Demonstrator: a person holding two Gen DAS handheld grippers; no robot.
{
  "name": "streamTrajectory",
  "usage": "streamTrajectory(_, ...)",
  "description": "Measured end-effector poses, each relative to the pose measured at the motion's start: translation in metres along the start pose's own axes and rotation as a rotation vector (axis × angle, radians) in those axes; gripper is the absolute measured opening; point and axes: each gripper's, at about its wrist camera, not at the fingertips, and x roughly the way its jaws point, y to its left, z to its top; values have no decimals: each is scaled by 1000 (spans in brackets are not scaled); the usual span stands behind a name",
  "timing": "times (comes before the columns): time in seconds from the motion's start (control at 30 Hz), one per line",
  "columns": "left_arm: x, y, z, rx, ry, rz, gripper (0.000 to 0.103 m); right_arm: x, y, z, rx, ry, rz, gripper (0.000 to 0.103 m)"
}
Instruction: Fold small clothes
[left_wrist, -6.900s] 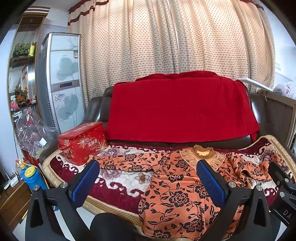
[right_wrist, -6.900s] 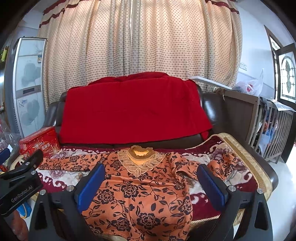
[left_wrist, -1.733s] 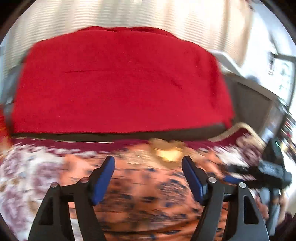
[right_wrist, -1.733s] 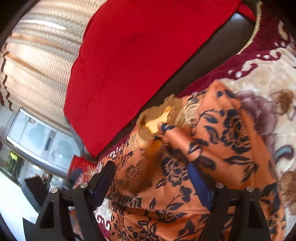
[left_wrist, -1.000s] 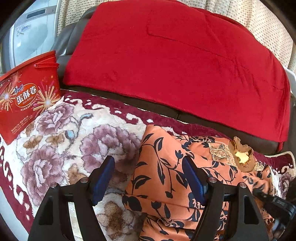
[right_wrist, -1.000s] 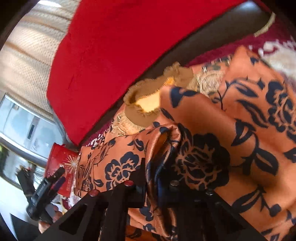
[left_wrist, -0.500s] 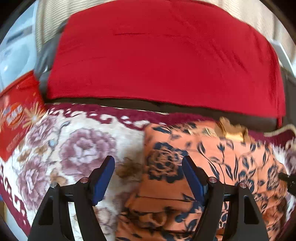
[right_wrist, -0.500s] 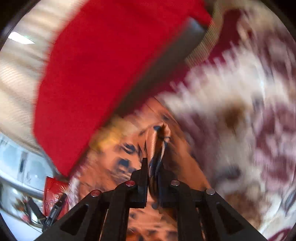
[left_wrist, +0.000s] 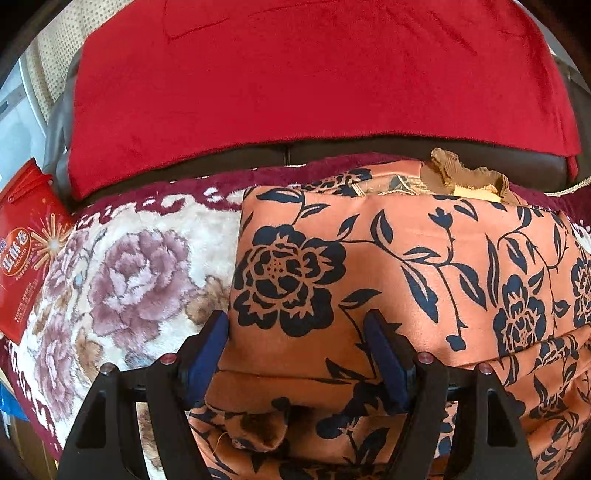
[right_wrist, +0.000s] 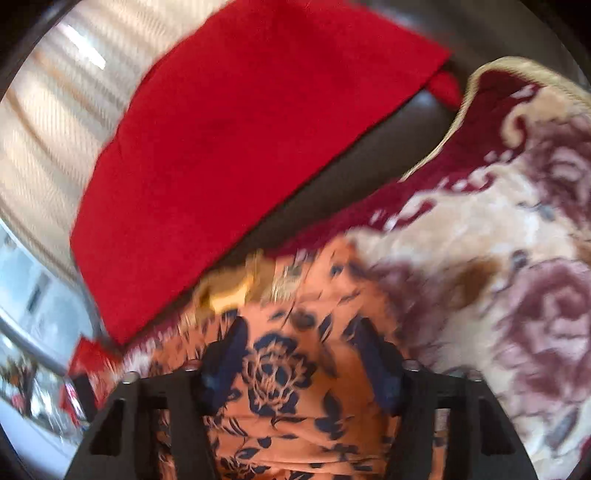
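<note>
An orange garment with a dark blue flower print (left_wrist: 388, 280) lies on the sofa's floral blanket, both sleeves folded in over its body, its brown collar (left_wrist: 465, 177) at the far edge. My left gripper (left_wrist: 295, 325) hangs open just over the garment's left folded edge, nothing between its blue pads. In the blurred right wrist view my right gripper (right_wrist: 299, 336) is over the garment (right_wrist: 288, 406) near the collar. Its jaws are opening and no cloth is pinched between them.
The floral blanket (left_wrist: 122, 280) covers the seat, with bare stretches left and right (right_wrist: 517, 295) of the garment. A red throw (left_wrist: 314, 85) drapes the sofa back. A red tin box (left_wrist: 26, 243) stands at the seat's left end.
My right gripper, shut on a bunched fold of the garment a second ago, has let it go and opened. My left gripper has dropped closer over the garment's left edge.
</note>
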Motion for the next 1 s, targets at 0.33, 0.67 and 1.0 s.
streamTrajectory(0.33,-12,-4,-4,35,-48,32,79,15,38,-21,-141,47,-73,58)
streamTrajectory(0.67,-34,-16,-18,74,-136,27,79,56,66,-47,-278,133,-133,58)
streamTrajectory(1.0,-30,-22,-18,82,-132,35,79,48,65,-31,-210,48,-85,60)
